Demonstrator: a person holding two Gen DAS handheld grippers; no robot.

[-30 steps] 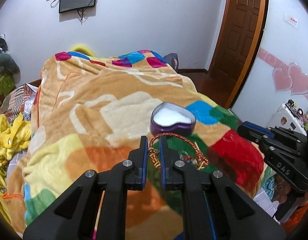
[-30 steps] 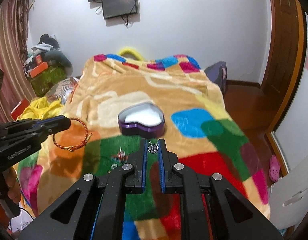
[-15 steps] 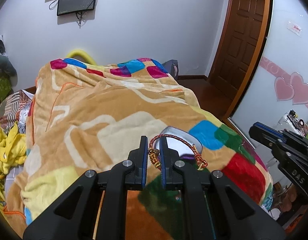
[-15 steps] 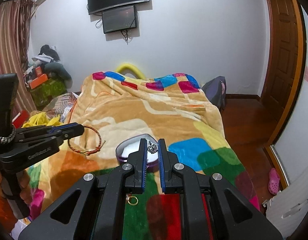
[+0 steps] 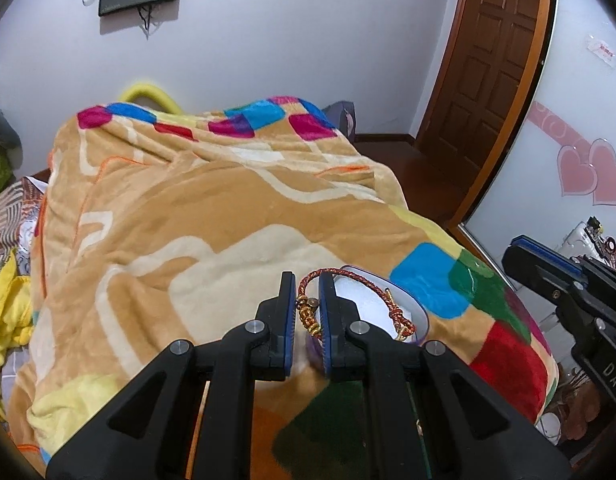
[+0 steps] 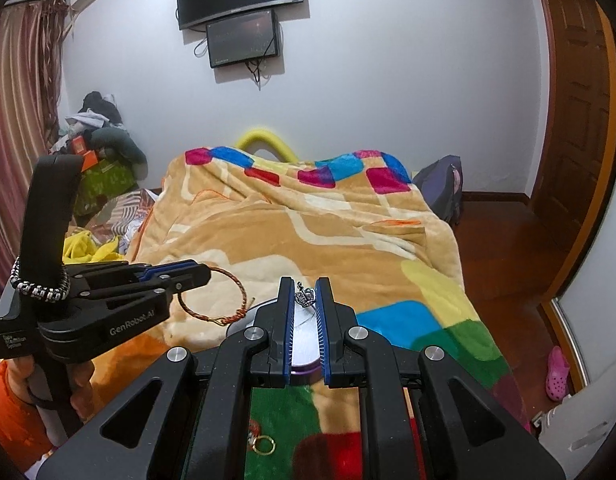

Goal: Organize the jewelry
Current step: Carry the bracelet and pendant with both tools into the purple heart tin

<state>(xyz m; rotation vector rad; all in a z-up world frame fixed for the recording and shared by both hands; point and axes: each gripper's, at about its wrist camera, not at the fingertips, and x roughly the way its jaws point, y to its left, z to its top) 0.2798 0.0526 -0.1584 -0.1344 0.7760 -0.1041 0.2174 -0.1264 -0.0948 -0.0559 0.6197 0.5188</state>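
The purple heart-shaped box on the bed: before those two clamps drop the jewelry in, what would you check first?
1. Braided bracelet gripped by left hand-held gripper: ok, pinched at its gold beads.
2. Silver crown charm gripped by right hand-held gripper: ok.
3. Heart-shaped box open, white lining showing: ok.
4. Bracelet over the box: ok in the left wrist view; height above it, cannot tell.
5. Charm over the box: ok, white lining shows below it.
6. All jewelry collected: not ok, a gold ring lies on the blanket.
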